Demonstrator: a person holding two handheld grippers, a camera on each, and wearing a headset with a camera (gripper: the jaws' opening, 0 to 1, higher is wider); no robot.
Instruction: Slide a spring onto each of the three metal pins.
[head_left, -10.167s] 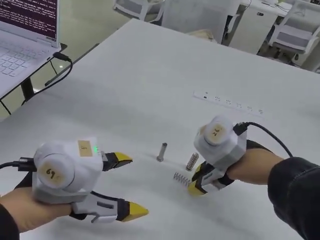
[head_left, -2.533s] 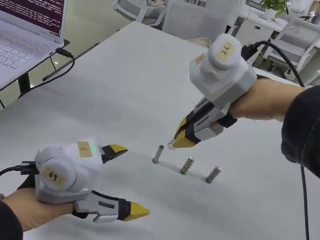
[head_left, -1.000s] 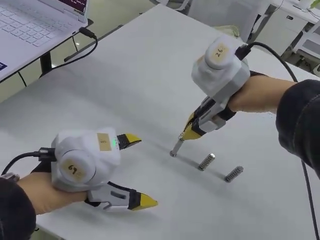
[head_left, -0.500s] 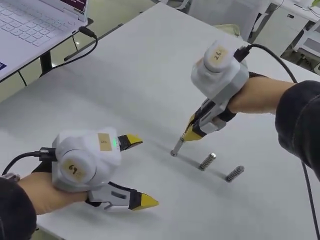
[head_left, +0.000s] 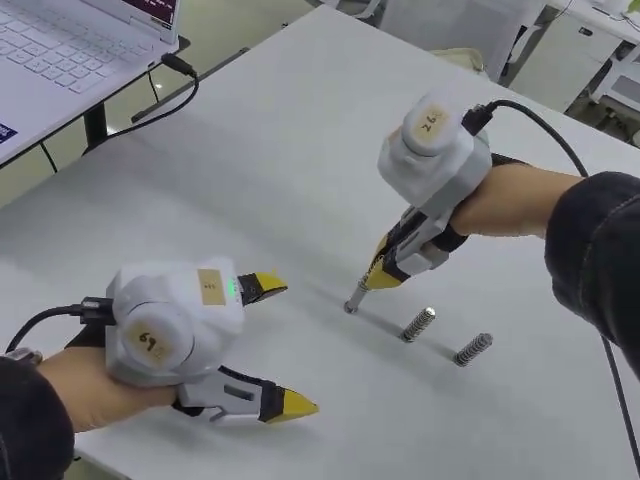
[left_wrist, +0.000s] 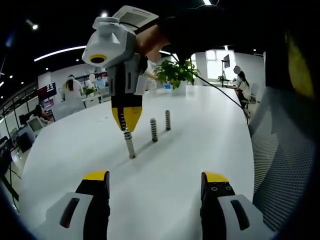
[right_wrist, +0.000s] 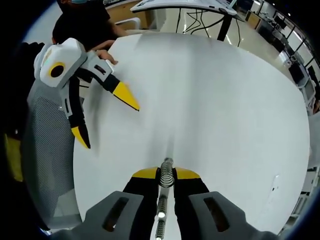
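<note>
The right tool (head_left: 386, 272) pinches the last spring (left_wrist: 127, 135) between its pressed-in jaws. The coil's lower end sits at the top of the bare pin (head_left: 354, 299), which stands free on the bench (head_left: 250, 150) at the left end of the row. To its right, the sprung pins (head_left: 418, 324) already wear their coils. The left tool (head_left: 282, 346) hangs nearer, jaws spread and holding nothing, well apart from the pin.

Nothing appears to steady the bare pin, so the main risk is a sideways push. If the coil comes down off-axis, its end may catch on the pin's rim and tip the pin over, perhaps into its neighbour. Letting go too early could send the spring bouncing off across the bench. Squeezing too hard may kink the coil.
</note>
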